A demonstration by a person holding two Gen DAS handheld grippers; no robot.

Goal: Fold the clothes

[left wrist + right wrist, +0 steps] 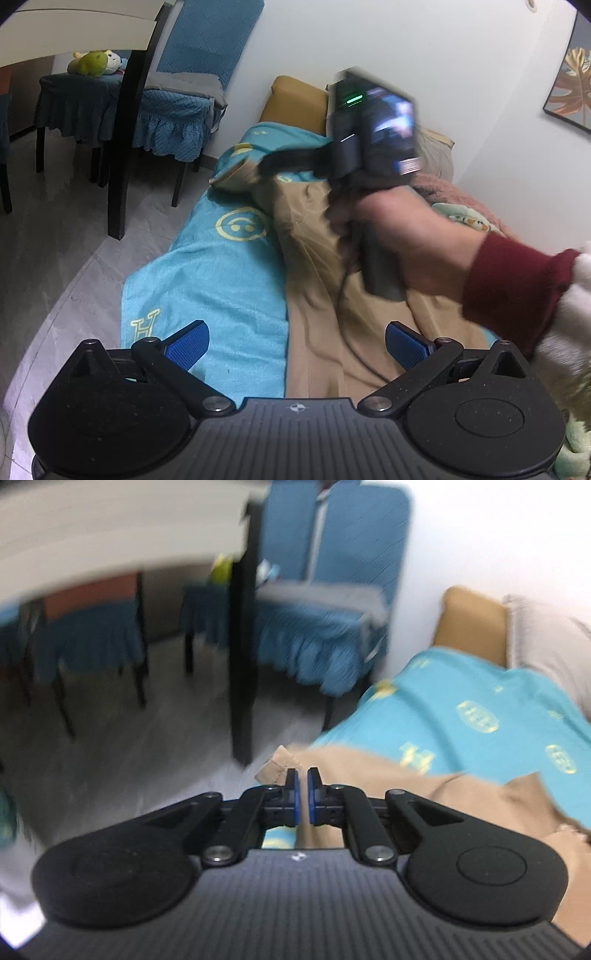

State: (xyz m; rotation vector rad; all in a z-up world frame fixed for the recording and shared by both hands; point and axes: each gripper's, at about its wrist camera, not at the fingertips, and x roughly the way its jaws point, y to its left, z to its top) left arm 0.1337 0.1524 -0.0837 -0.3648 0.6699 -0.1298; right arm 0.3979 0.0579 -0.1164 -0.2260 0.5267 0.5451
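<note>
From the left wrist view, the left gripper hangs with its blue pads spread wide, holding nothing, above the near end of the tan garment. That garment lies rumpled on the turquoise towel, which covers the sofa. Only this view shows the right hand in a dark red cuff, gripping the right gripper's handle above the garment's far part; the tool is motion-blurred, and its fingers reach toward the towel's far, bunched-up corner. Beyond the towel stand a mustard cushion and a blue-covered chair.

From the right wrist view, the right gripper has its pads nearly together with a thin gap. A stitched corner of the tan garment sits just at the fingertips, seemingly pinched, though blur makes the contact hard to confirm. The rest of the garment trails back over the turquoise towel. Past the towel's edge, a dark table leg shows up close.
</note>
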